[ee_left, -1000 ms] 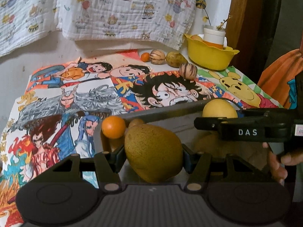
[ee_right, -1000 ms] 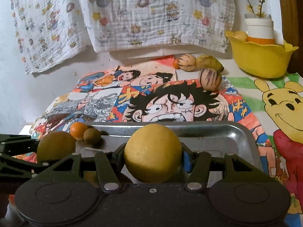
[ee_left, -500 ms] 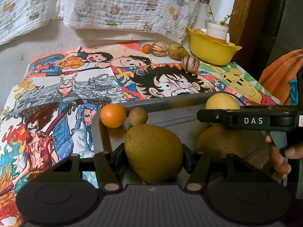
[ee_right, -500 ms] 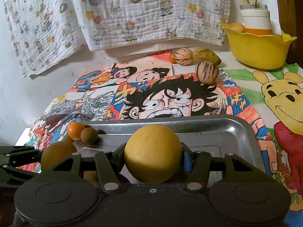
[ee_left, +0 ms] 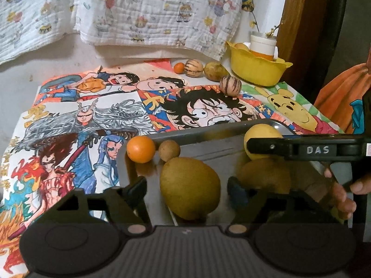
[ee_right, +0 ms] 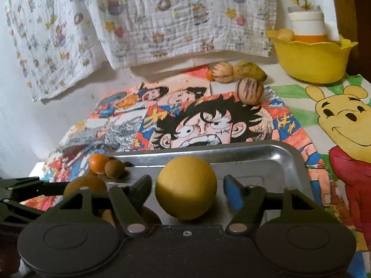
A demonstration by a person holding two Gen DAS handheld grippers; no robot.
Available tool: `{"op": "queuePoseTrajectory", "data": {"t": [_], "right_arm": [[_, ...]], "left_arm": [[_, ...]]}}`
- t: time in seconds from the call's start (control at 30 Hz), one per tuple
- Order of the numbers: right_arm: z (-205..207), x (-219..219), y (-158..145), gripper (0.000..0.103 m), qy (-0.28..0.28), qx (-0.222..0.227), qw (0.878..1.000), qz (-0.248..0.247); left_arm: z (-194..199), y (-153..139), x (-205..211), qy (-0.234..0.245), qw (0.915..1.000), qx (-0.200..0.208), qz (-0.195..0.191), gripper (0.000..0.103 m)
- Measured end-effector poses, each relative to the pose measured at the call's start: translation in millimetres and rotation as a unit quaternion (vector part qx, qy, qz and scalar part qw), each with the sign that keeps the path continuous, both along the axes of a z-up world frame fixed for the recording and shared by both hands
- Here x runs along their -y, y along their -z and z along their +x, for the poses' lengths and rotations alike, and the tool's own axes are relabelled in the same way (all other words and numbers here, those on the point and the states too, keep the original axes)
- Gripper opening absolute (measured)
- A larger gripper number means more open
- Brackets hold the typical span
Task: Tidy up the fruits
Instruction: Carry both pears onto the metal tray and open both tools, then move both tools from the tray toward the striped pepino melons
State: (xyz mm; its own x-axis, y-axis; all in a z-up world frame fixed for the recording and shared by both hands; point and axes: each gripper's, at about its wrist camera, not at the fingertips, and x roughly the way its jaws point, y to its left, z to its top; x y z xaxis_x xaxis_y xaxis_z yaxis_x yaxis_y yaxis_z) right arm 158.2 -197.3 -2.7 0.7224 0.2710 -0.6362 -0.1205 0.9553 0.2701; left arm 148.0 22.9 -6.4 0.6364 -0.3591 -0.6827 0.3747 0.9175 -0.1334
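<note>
While opening, both hand-held grippers angled downward over fruit.

Glossy metal tray, crinkled cotton cloth, smooth plastic bowl

Free room and obstacles, as they stand around my two tools.

- My left gripper: jaws opening, gaps on both sides of the brownish-yellow fruit that sits between them on the metal tray.
- My right gripper: jaws opening, clear of the round yellow fruit between them.
- Tray's far left corner: taken by a small orange and a brown ball-shaped fruit, touching.
- Tray's far middle: bare metal, passable.
- Right of my left tool: my right gripper's arm crosses the tray.
- Beyond the tray: open drawing-covered tabletop, up to a striped fruit.
- Back right corner: blocked by the yellow bowl and three fruits beside it.
</note>
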Motion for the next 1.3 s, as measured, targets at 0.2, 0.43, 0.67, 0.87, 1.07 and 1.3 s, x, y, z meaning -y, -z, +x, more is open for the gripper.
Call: {"op": "queuePoseTrajectory", "data": {"t": [0.2, 0.43, 0.67, 0.87, 1.07, 1.3], "right_arm": [[-24.9, 6.4, -15.7, 0.094, -0.017, 0.031, 0.999, 0.008], [-61.5, -5.2, -24.1, 0.102, -0.059, 0.054, 0.995, -0.056], [-98.1, -14.8, -21.4, 0.102, -0.103, 0.056, 0.988, -0.103], [-114.8, -4.3, -15.9, 0.102, -0.084, 0.041, 0.99, -0.109], [-121.6, 10.8, -14.6, 0.102, -0.051, 0.037, 0.992, -0.114], [-116.1, 23.7, -11.9, 0.102, -0.024, 0.04, 0.992, -0.115]], "left_arm": [[-23.0, -13.2, -4.6, -0.011, 0.9996, 0.024, -0.004, 0.102], [-55.5, -17.3, -10.4, 0.008, 0.999, 0.043, 0.005, 0.102], [-82.1, -9.7, -10.8, 0.028, 0.9983, 0.044, 0.024, 0.102], [-92.9, -3.0, -12.2, 0.034, 0.9987, 0.02, 0.033, 0.102], [-94.9, 1.5, -17.4, 0.028, 0.9982, -0.001, 0.053, 0.102], [-86.2, -0.5, -33.3, -0.003, 0.9974, -0.012, 0.071, 0.102]]}}
